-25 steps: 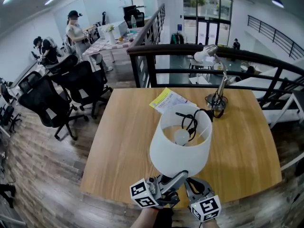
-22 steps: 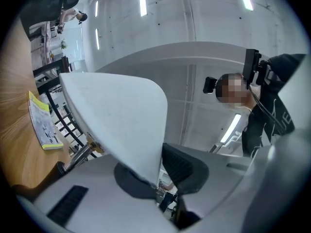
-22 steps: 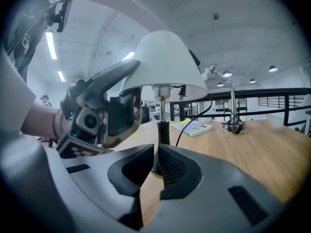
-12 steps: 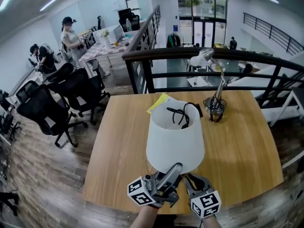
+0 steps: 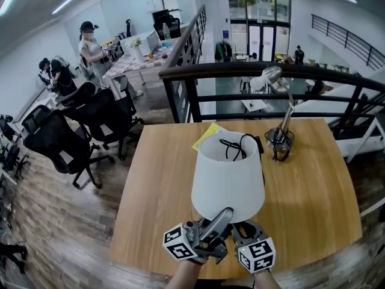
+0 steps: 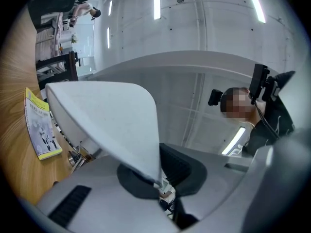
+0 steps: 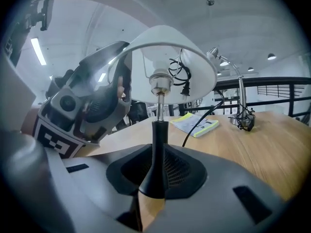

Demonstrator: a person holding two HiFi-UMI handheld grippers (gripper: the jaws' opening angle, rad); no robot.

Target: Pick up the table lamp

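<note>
Left hand-held gripper (image 6: 158, 184): jaws pinched tight on the lower rim of the table lamp's (image 5: 227, 173) white shade (image 6: 107, 115). Right hand-held gripper (image 7: 153, 188): clamped on the black stem (image 7: 159, 130). Lamp sits over the near part of the surface (image 5: 156, 185), its base hidden beneath shade and grippers. Yellow booklet (image 7: 197, 125) lies behind, print too small to read.

Bright light from ceiling strips (image 6: 157, 5) and far windows (image 5: 260, 8), soft shadows, fisheye bending at edges, dark vignette and blurry foreground in gripper views.
</note>
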